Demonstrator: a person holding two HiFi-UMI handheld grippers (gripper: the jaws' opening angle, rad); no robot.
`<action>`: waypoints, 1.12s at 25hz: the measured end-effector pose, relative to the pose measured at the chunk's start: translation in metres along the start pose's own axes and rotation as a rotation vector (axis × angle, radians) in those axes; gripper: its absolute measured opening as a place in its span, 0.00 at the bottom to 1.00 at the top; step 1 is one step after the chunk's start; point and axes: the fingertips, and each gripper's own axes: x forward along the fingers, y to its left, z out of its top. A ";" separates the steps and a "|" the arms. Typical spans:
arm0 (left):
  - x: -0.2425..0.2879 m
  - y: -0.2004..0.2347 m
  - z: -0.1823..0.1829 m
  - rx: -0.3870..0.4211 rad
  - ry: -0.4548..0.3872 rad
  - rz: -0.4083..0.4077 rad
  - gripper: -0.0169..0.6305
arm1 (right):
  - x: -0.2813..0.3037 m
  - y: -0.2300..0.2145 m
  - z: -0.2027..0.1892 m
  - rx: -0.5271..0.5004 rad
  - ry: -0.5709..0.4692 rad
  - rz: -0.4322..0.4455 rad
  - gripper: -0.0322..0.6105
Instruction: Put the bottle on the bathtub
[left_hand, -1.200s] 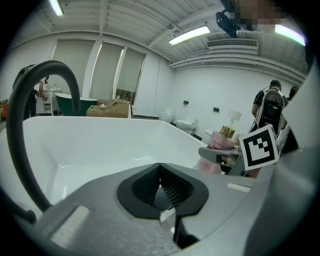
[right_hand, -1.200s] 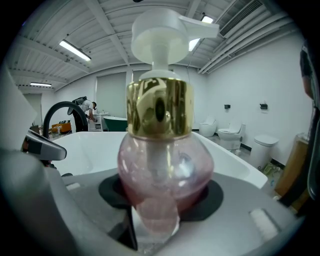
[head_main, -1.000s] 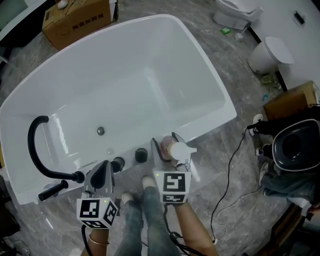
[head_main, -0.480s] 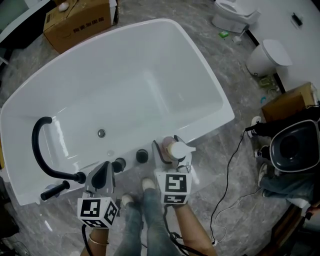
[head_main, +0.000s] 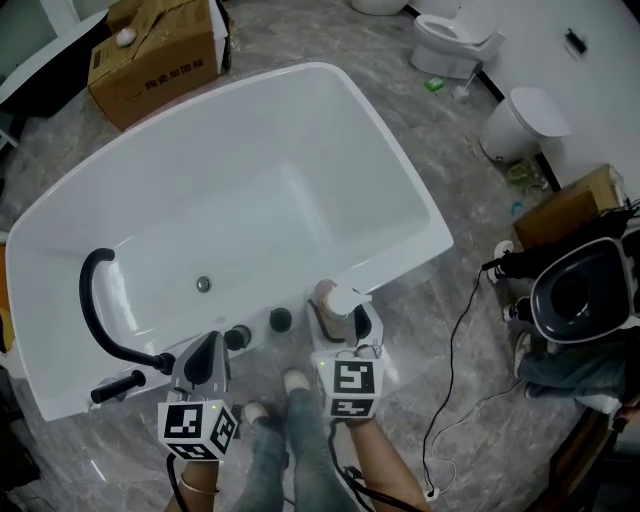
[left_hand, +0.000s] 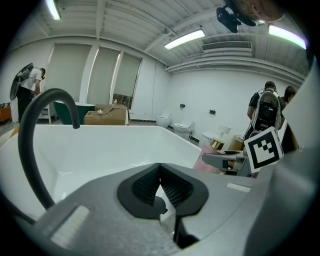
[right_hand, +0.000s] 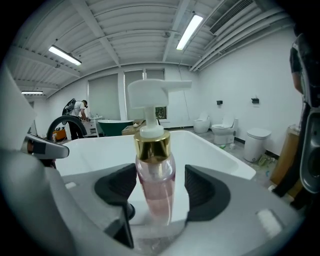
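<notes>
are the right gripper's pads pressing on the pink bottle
No, the jaws of the right gripper have just been opening and stand clear of the pink bottle between them, a gap on each side.

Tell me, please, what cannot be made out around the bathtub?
- Clear pink pump bottle with gold collar: its base, right gripper view, hidden behind the right gripper, whose jaws have just been opening beside it.
- Brown cardboard box: its print, head view, too small.
- Black curved faucet: its foot, left gripper view, behind left gripper.
</notes>
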 end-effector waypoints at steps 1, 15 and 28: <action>-0.002 0.000 0.003 0.003 -0.003 0.001 0.04 | -0.003 0.000 0.001 0.002 0.001 0.001 0.52; -0.043 -0.020 0.054 0.037 -0.047 -0.015 0.04 | -0.083 0.000 0.042 0.020 -0.017 0.004 0.53; -0.087 -0.044 0.124 0.056 -0.169 -0.072 0.04 | -0.172 -0.024 0.129 0.101 -0.160 -0.091 0.51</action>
